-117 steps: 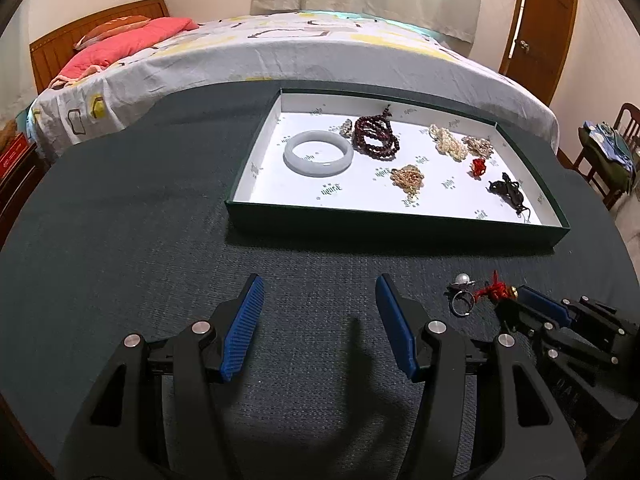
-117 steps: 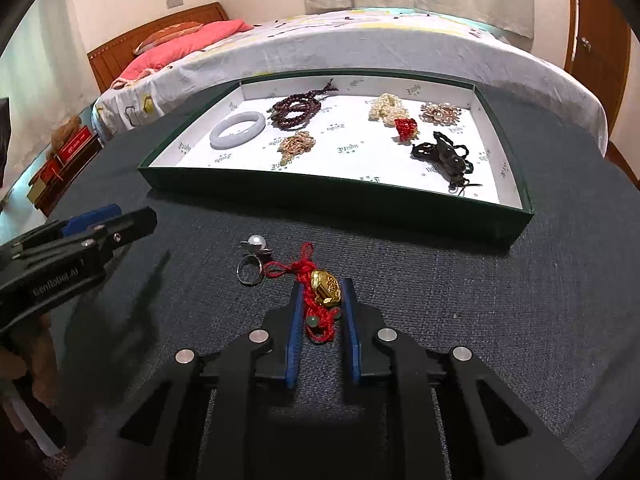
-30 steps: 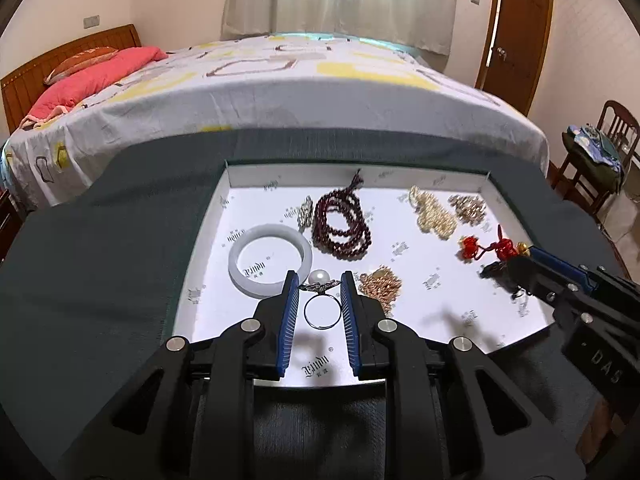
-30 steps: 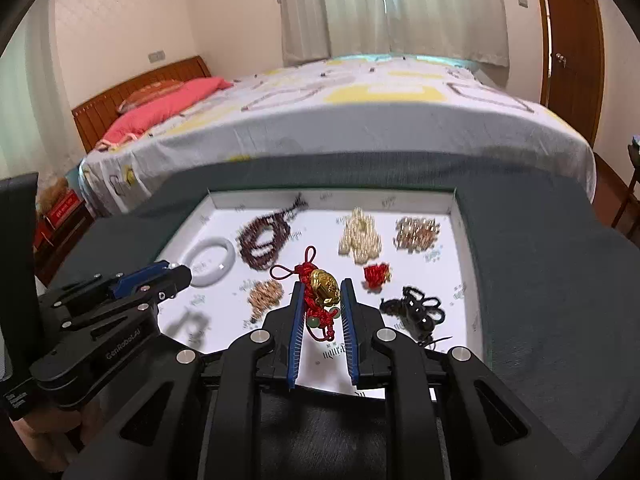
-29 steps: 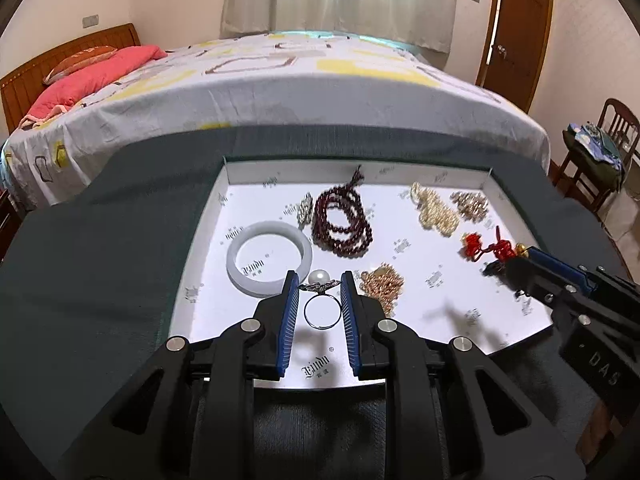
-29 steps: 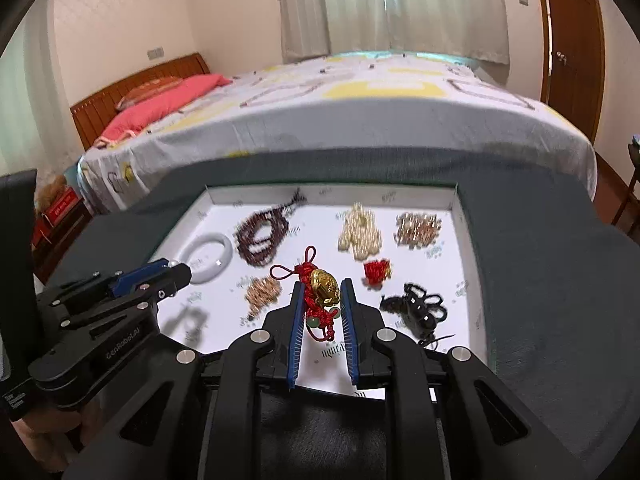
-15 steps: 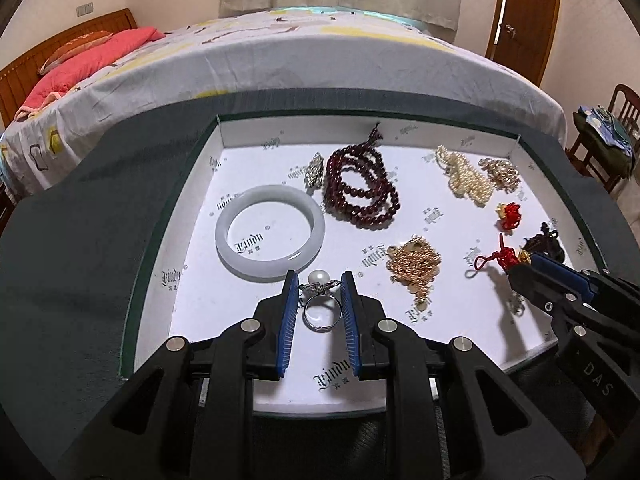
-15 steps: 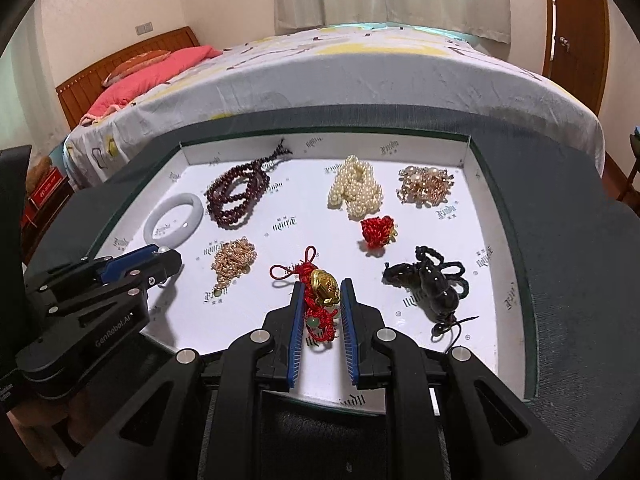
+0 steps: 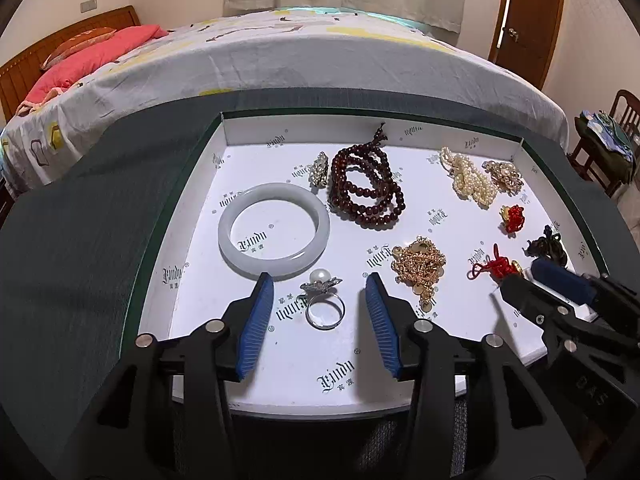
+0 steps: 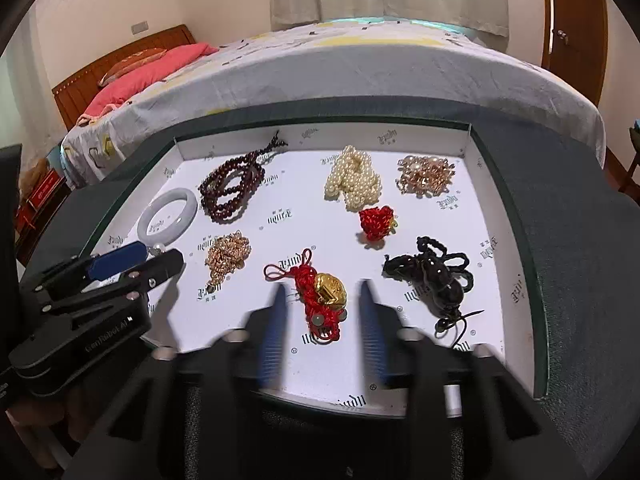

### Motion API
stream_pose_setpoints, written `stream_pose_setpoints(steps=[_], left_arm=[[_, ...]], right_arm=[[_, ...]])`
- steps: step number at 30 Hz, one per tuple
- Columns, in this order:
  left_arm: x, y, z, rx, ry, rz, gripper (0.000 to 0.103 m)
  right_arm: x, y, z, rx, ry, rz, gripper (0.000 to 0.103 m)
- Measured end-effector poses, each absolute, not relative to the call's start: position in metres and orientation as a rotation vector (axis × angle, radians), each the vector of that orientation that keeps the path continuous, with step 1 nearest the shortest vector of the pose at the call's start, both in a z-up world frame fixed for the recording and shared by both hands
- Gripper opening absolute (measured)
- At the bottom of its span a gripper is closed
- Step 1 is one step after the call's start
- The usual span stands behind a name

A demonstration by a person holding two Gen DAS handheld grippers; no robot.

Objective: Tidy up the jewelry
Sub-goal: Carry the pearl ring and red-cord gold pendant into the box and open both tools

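Note:
A silver pearl ring (image 9: 319,276) lies on the white floor of the green tray (image 9: 188,184). My left gripper (image 9: 318,286) straddles it, jaws opening, and the pads stand clear of the ring. In the right wrist view a red knotted charm with a gold piece (image 10: 330,286) rests on the tray floor. My right gripper (image 10: 321,292) is around it, its fingers blurred as the jaws open, not pressing on the charm. Each gripper also shows in the other's view: the right gripper (image 9: 520,276) and the left gripper (image 10: 160,254).
The tray also holds a white bangle (image 9: 274,192), dark red beads (image 10: 232,192), a gold chain (image 9: 420,264), a pearl strand (image 10: 352,180), a red bead cluster (image 10: 376,220) and a black corded piece (image 10: 436,280). A bed (image 9: 320,52) lies beyond the dark table.
Both grippers came down into the tray, then their jaws spread apart. The ring and the red charm, gripped before, now lie loose on the tray floor.

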State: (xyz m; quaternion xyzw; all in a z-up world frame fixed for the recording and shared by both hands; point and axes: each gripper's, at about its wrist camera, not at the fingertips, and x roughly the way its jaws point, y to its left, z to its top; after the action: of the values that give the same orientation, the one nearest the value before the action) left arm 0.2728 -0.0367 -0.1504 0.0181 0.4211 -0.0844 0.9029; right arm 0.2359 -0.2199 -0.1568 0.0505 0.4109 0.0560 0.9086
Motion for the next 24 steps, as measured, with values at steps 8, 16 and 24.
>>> stream_pose_setpoints(steps=[8,16,24], left_arm=[[0.267,-0.040,-0.148,0.050,0.857,-0.172,0.066],[0.262,-0.040,-0.145,0.064,0.834,-0.158,0.077],[0.255,-0.039,-0.139,0.088,0.811,-0.119,0.085]], right_arm=[[0.233,-0.219,-0.151,0.093,0.832,0.113,0.053],[0.230,-0.220,-0.150,0.092,0.815,0.095,0.064],[0.224,-0.227,-0.148,0.104,0.798,0.075,0.075]])
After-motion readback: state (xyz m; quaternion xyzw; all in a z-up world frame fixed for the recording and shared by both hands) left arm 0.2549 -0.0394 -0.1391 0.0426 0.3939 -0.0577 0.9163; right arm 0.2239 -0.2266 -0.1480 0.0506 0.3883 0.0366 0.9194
